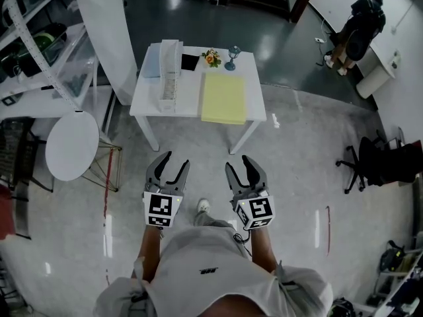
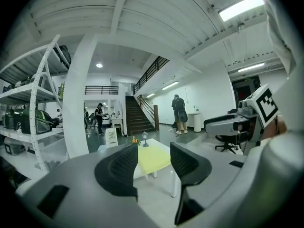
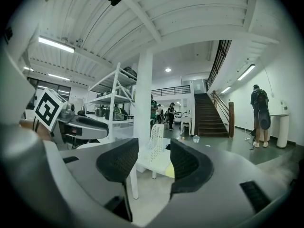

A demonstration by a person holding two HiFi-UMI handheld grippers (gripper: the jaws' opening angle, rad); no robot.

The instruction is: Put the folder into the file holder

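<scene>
A pale yellow folder (image 1: pixel 223 98) lies flat on the right half of a white table (image 1: pixel 149 101) across the floor from me. The white file holder (image 1: pixel 170 71) stands on the table's left part. Both grippers are held at waist height, well short of the table. My left gripper (image 1: pixel 176 159) has its jaws apart with nothing between them. So does my right gripper (image 1: pixel 238 162). In the left gripper view the folder (image 2: pixel 153 156) shows through the gap of the left gripper (image 2: pixel 154 167). Through the gap of the right gripper (image 3: pixel 154 164), the right gripper view shows the perforated file holder (image 3: pixel 156 139) and a strip of the folder (image 3: pixel 170 170).
Small flowers (image 1: pixel 211 58), a blue lantern (image 1: pixel 232 57) and a black item (image 1: pixel 190 62) sit at the table's far edge. A round white table (image 1: pixel 73 144) and a white column (image 1: pixel 106 32) stand left. An office chair (image 1: pixel 370 167) is right; a person (image 1: pixel 357 32) stands far back.
</scene>
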